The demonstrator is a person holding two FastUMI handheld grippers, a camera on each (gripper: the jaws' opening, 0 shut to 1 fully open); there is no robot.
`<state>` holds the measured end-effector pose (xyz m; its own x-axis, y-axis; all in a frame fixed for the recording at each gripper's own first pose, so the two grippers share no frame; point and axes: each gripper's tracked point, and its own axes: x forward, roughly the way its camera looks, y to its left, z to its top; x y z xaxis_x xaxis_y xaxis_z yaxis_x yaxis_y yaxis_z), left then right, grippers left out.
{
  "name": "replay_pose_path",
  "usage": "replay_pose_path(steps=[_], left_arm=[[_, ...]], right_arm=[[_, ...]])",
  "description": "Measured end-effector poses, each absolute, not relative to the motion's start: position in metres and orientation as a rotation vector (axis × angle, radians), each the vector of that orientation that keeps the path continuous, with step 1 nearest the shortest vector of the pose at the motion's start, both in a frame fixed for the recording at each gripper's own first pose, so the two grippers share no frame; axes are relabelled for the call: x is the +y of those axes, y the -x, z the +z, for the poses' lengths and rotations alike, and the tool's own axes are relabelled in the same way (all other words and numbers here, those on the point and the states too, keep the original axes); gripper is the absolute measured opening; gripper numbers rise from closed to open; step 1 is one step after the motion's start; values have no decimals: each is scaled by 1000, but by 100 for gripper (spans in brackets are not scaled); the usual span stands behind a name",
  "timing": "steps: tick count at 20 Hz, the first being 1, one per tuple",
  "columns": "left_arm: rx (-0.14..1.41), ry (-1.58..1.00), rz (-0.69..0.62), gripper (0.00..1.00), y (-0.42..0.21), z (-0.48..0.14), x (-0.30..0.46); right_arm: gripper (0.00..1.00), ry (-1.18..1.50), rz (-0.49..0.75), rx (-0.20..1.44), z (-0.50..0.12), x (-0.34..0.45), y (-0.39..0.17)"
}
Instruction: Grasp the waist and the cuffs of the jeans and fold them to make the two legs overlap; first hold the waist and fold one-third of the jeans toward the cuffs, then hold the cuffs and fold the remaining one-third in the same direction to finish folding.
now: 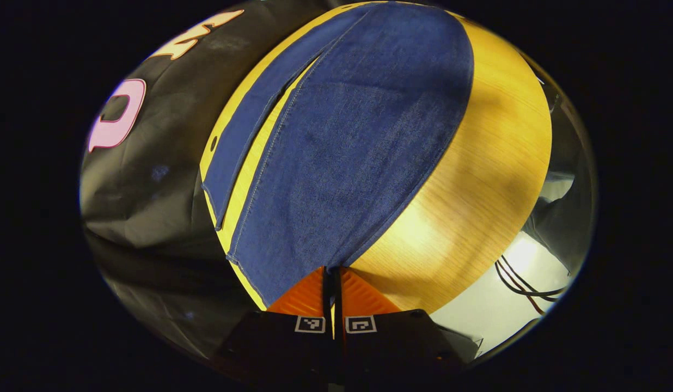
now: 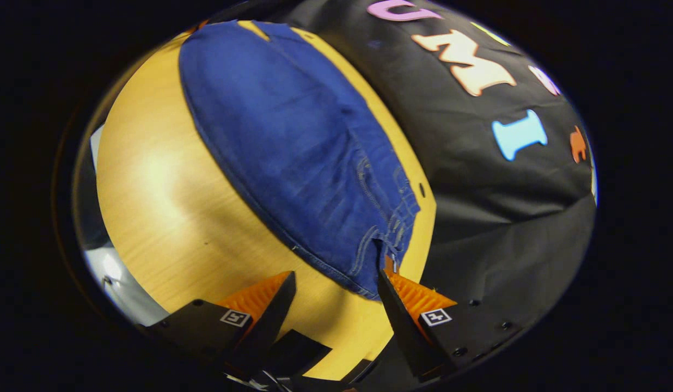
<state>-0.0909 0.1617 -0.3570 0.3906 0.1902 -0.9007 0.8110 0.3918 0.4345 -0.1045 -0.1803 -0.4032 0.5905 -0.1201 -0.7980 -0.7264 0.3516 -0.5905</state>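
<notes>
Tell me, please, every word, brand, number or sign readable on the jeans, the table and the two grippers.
jeans: no text readable, only stitching.
table: none, bare wood grain.
left gripper: two square code markers, patterns rather than letters.
right gripper: the same kind of marker, one on each finger; nothing to read.

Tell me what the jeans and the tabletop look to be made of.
Jeans: blue denim, likely cotton, matte; woven texture and pale seam stitching show.
Tabletop: light wood or wood-look laminate, smooth and semi-glossy; fine grain lines and a lamp glare show.
</notes>
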Motion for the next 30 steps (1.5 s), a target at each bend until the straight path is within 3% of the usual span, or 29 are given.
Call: replay_pose_path(steps=[1,3,5,6,11,14,19,25,30], left_arm=[[1137,-1122,-519,0,91,-357,162],[1143,-1120,-511,0,91,-357,162],[1145,-1118,-505,0,91,-357,163],[1146,-1118,-501,0,91,-357,163],[1116,-1108,-461,0,90,-355,163],[1165,-981,-399,0,91,-353,162],[1101,-862,-267,0,50,-319,159],[984,-801,-127,0,-20,-276,143],[927,-615,21,0,-87,-247,134]], right_arm=[[89,1184,478,883,-406,-179,98],[90,1177,490,900,-415,-180,90],[73,1165,500,909,-420,-180,85],[72,1157,510,918,-426,-180,84],[5,1183,485,916,-429,-184,83],[3,1105,404,941,-419,-185,79],[3,1004,294,868,-371,-168,42],[3,867,115,657,-311,-152,-46],[2,653,-32,567,-315,-139,-113]])
